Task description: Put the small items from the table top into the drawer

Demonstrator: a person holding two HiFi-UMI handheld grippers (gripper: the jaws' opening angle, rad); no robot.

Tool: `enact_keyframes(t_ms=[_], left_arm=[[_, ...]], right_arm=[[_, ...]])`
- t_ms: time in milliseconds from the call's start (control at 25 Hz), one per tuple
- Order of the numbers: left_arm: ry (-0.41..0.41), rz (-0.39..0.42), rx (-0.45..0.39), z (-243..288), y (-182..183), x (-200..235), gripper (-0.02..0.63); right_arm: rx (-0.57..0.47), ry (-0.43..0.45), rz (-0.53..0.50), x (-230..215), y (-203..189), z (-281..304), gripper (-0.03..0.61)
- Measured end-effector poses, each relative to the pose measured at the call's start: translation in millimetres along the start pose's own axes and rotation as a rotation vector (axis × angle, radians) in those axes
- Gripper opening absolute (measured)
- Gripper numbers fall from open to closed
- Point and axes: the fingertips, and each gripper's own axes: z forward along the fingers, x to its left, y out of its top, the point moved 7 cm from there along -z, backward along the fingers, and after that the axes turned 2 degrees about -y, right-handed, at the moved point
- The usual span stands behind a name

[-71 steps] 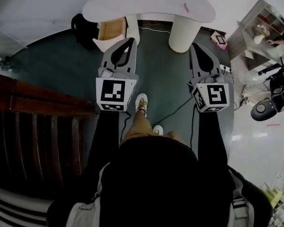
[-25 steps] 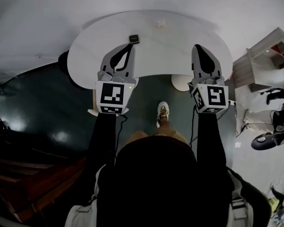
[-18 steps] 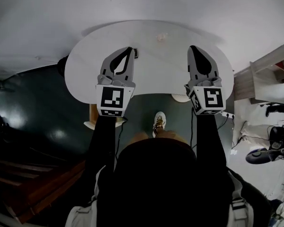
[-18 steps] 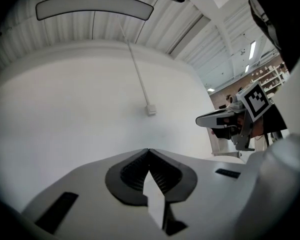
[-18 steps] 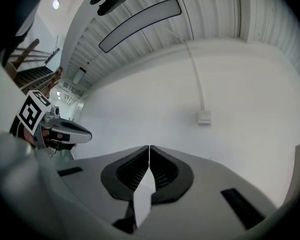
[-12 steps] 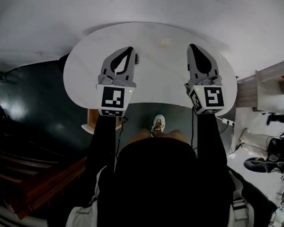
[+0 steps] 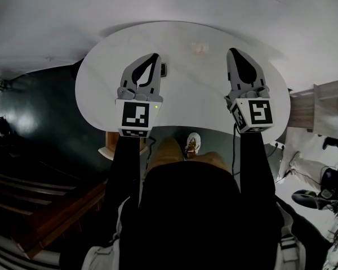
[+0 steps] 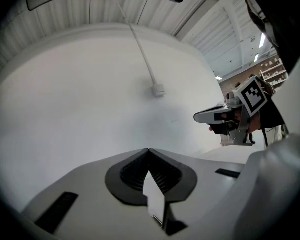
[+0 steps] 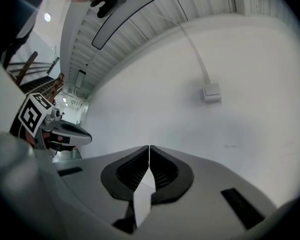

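The white rounded table (image 7: 101,77) lies below both grippers in the head view. A small dark flat item (image 7: 164,69) rests on it just right of my left gripper (image 7: 156,55), whose jaws are shut and empty. A small pale item (image 7: 200,48) sits farther back, between the two grippers. My right gripper (image 7: 232,50) hovers over the table's right half, also shut with nothing in it. In the left gripper view the shut jaws (image 8: 149,150) face a white wall, with the right gripper (image 8: 210,116) off to the side. The right gripper view shows its shut jaws (image 9: 149,146) and the left gripper (image 9: 85,134).
A wooden-fronted unit (image 7: 109,142) shows under the table's near edge. Dark floor and wooden steps (image 7: 22,190) lie to the left, a shelf unit (image 7: 321,100) to the right. A cable runs down the wall to a small box (image 8: 160,90). My shoe (image 7: 194,143) is near the table.
I have walked up to the table. Both shut grippers have moved forward over its top, and the dark item now lies right beside the left gripper's jaws.
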Motion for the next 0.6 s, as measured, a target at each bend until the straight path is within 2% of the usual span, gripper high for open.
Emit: enact_keyframes(t_ms=[200,400,520,600], left_arm=[[-0.020,-0.013,0.008,7.4,-9.2,8.3,0.014],[-0.054,-0.009,0.006,9.8,-14.5,22.1,0.014],[-0.123,0.011,0.011,15.2,-24.6,31.1,0.015],[-0.214,0.033,0.054,23.1,-40.1,34.3,0.015]], right_arm=[[0.036,0.000,-0.007,3.8,-4.7,8.8,0.028],[0.026,-0.005,-0.053,11.1,-3.4,15.0,0.028],[0.043,-0.028,-0.057,15.8,-3.0,21.7,0.028],[0.065,-0.042,-0.053,20.8,-2.7,26.1,0.028]])
